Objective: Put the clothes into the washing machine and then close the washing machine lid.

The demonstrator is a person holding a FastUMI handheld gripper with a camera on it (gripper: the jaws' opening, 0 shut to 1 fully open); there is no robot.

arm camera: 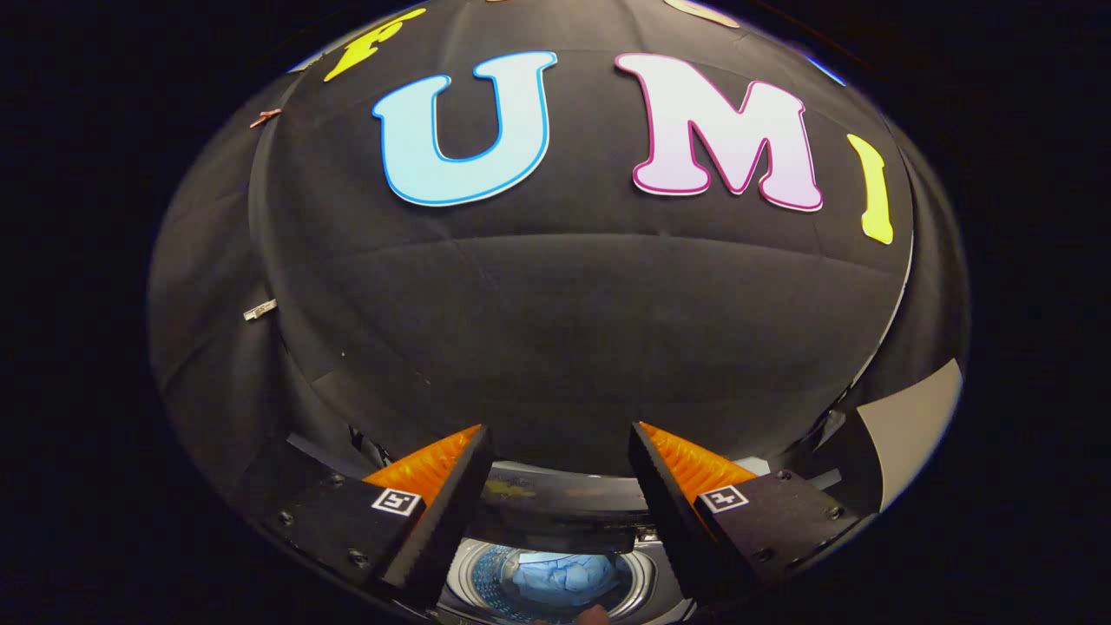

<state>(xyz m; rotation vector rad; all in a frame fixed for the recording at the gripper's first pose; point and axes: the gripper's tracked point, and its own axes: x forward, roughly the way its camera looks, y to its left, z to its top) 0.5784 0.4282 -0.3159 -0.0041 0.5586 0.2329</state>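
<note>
Claw (560, 443) fingers spread wide (holding nothing), washing machine drum (642, 580) below between them, blue clothes (555, 577) inside.

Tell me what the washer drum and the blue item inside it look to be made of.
Washer drum, below the open tongs: likely polished metal, since its perforated wall gleams. Blue item inside the drum: soft woven cloth by its crumpled folds and matte look, though the fibre can't be told.
</note>
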